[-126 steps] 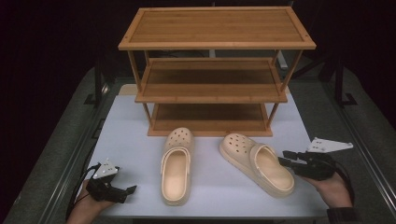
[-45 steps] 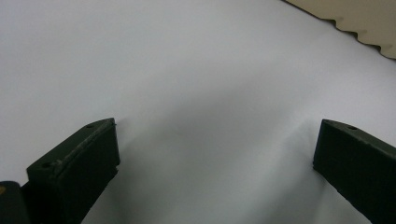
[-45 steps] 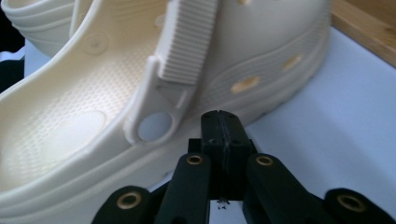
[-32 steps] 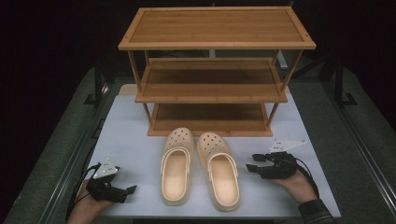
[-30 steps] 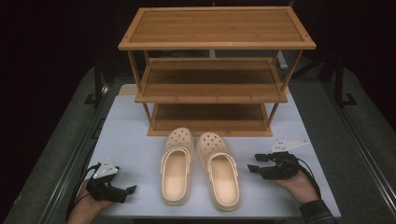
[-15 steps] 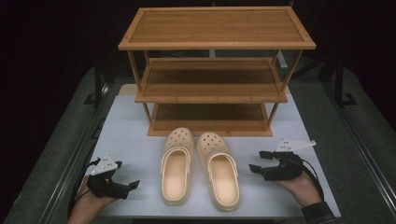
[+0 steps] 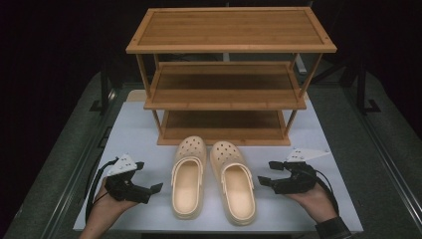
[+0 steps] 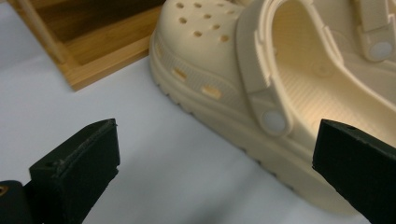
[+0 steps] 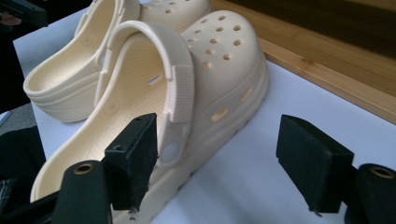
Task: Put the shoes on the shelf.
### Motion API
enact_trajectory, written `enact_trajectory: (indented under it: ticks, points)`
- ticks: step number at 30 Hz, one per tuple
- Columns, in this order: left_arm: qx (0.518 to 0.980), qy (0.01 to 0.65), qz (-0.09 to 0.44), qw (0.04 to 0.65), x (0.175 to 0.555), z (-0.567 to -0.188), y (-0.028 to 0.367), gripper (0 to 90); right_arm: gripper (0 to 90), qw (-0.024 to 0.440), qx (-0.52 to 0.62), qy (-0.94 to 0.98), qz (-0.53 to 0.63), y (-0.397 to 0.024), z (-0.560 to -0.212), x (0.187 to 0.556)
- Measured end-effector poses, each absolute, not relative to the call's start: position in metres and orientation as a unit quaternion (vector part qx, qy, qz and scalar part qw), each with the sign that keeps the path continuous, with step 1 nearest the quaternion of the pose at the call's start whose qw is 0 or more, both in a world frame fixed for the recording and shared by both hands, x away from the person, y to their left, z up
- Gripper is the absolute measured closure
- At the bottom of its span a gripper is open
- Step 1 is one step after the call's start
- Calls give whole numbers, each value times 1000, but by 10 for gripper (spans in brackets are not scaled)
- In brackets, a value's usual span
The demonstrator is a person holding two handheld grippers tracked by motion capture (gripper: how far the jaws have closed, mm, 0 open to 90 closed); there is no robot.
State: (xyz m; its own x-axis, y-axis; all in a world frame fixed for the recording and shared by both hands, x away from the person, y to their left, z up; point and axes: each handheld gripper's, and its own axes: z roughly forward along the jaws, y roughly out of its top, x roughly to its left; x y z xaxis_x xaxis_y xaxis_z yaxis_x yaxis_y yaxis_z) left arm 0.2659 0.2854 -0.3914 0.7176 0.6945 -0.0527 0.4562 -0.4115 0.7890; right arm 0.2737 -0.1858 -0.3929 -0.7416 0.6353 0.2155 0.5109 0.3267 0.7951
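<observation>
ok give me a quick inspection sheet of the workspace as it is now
surface: white table top, bare around the shoes
job's things: left clog and right clog, cream, side by side, toes toward the three-tier bamboo shoe rack, whose shelves are bare
clutter: nothing seen
grippers: left gripper open beside the left clog; right gripper open beside the right clog, jaws just been opening, nothing between them
cables: black cable loops from the left gripper, another from the right
surroundings: dark, grey floor
</observation>
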Motion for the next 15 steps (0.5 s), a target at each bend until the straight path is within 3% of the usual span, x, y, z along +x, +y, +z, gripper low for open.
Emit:
enact_trajectory:
  ticks: [6,8,12,15]
  points:
    - [833,333,138,419,276,-388,264,6,291,63,346,815,461,-172,-393,275]
    - [833,328,137,424,278,-388,259,76,291,60,344,815,463,-167,-393,276]
    - [836,324,141,420,285,-387,245,80,291,57,342,815,464,-160,-392,278]
    - [833,323,138,427,290,-387,237,140,295,57,343,814,466,-155,-391,280]
